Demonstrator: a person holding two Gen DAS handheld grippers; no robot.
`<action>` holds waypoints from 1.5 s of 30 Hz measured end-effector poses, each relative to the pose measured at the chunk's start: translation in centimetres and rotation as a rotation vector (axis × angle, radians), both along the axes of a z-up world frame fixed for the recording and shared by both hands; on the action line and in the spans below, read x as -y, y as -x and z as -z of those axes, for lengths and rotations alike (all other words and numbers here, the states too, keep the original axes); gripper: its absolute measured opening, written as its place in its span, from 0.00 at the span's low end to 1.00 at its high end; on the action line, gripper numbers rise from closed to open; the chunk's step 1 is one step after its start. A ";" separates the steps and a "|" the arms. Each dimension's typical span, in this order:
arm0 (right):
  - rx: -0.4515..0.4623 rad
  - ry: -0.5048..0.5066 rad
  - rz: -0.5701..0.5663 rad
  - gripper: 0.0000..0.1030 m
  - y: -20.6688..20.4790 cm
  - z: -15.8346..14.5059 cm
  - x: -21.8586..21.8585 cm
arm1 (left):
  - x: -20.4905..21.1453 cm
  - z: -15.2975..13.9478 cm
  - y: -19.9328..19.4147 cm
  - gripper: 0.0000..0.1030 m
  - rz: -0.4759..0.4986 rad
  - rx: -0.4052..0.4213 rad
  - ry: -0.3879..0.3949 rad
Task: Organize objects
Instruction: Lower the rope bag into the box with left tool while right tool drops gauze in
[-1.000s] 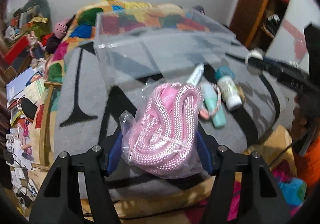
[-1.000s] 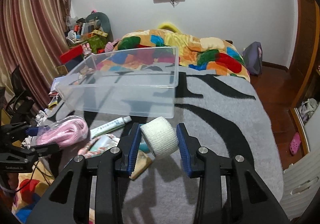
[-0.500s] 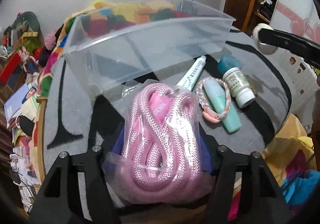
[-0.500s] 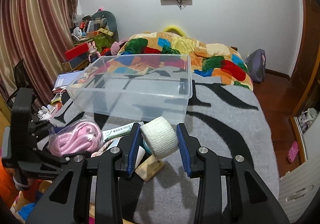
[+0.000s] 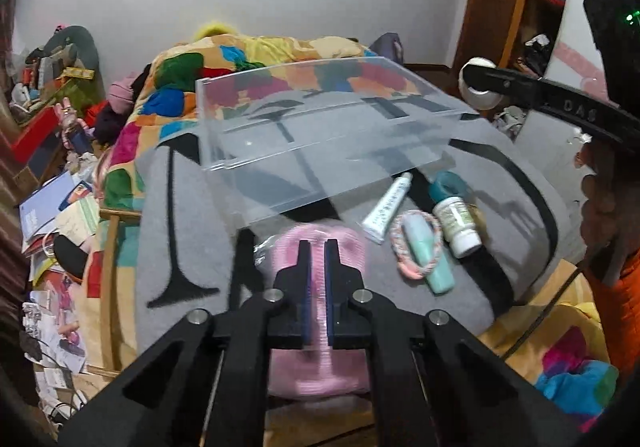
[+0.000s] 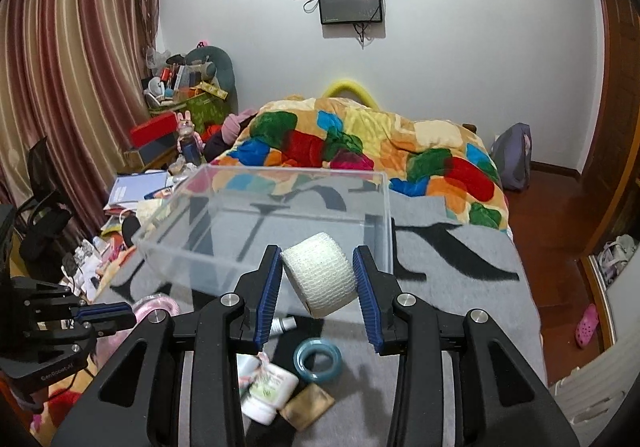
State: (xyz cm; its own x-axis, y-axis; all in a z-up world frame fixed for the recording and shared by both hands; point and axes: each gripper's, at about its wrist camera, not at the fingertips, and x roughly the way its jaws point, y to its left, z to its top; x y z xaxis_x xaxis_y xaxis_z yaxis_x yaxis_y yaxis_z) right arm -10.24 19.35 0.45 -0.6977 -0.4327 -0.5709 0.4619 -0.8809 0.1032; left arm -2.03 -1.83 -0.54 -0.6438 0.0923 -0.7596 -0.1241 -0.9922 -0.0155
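A clear plastic bin (image 5: 320,139) stands on the grey bed blanket; it also shows in the right wrist view (image 6: 280,223). My left gripper (image 5: 317,247) is shut and empty; the bagged pink rope (image 5: 320,359) lies blurred on the blanket under it, also seen in the right wrist view (image 6: 158,305). My right gripper (image 6: 318,267) is shut on a white bandage roll (image 6: 320,275), held above the near right corner of the bin. The roll also shows in the left wrist view (image 5: 478,83).
On the blanket in front of the bin lie a white tube (image 5: 386,207), a mint bottle (image 5: 428,259) ringed by a braided bracelet, a white lotion bottle (image 6: 268,393), a teal tape ring (image 6: 318,359) and a brown pouch (image 6: 308,405). A colourful quilt (image 6: 360,143) lies behind. Clutter fills the left floor.
My left gripper let go of the pink rope bag, which dropped onto the blanket, and its jaws closed empty. My right gripper carried the bandage roll up and toward the bin.
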 end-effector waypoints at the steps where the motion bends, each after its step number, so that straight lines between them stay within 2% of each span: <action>1: 0.002 0.000 -0.005 0.33 0.1 0.0 0.1 | 0.4 0.4 0.1 0.17 -0.012 0.015 0.008; 3: 0.003 -0.006 -0.007 0.33 0.3 0.0 0.2 | 0.7 1.4 0.1 0.65 -0.036 0.041 0.001; 5: 0.004 -0.021 -0.007 0.33 0.7 0.1 0.4 | 1.0 2.4 -0.2 0.75 -0.034 0.063 -0.033; 7: 0.006 -0.032 -0.007 0.33 1.1 0.0 0.7 | 0.9 3.6 -0.1 0.75 -0.018 0.110 -0.052; 11: 0.013 -0.067 -0.003 0.33 2.8 0.2 1.6 | 0.8 4.4 0.6 0.88 -0.018 0.137 -0.103; 15: 0.024 -0.107 0.007 0.33 4.5 0.6 2.7 | 0.6 5.3 2.2 0.88 -0.012 0.187 -0.186; 19: 0.052 -0.129 0.012 0.33 6.1 1.3 3.3 | -0.9 5.5 2.4 0.88 -0.003 0.157 -0.115; 22: 0.070 -0.147 0.004 0.33 6.8 1.9 3.7 | -1.9 5.9 2.1 0.73 -0.012 0.113 -0.028; 24: 0.087 -0.162 -0.005 0.33 7.2 2.5 4.1 | -2.2 5.8 1.8 0.57 -0.020 0.097 0.006; 29: 0.150 -0.175 -0.029 0.33 8.6 3.8 4.9 | -1.1 5.2 0.8 0.53 -0.058 0.073 -0.033; 33: 0.159 -0.189 -0.036 0.33 8.7 4.3 5.4 | 0.6 3.7 -0.6 0.53 -0.102 0.028 -0.083; 39: 0.184 -0.197 -0.057 0.35 8.2 4.7 5.4 | 2.9 -0.6 -0.7 0.53 -0.136 -0.076 -0.161; 45: 0.150 -0.169 -0.059 0.52 7.0 3.8 4.5 | 3.9 -4.2 1.7 0.53 -0.148 -0.147 -0.175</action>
State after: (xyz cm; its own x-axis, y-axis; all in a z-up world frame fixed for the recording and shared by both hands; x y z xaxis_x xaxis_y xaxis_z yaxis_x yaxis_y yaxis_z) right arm -17.19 14.88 -3.39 -0.5763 -0.3598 -0.7338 0.5035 -0.8636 0.0280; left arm -3.74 -5.70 3.62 -0.7622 0.1107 -0.6378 0.0087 -0.9834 -0.1810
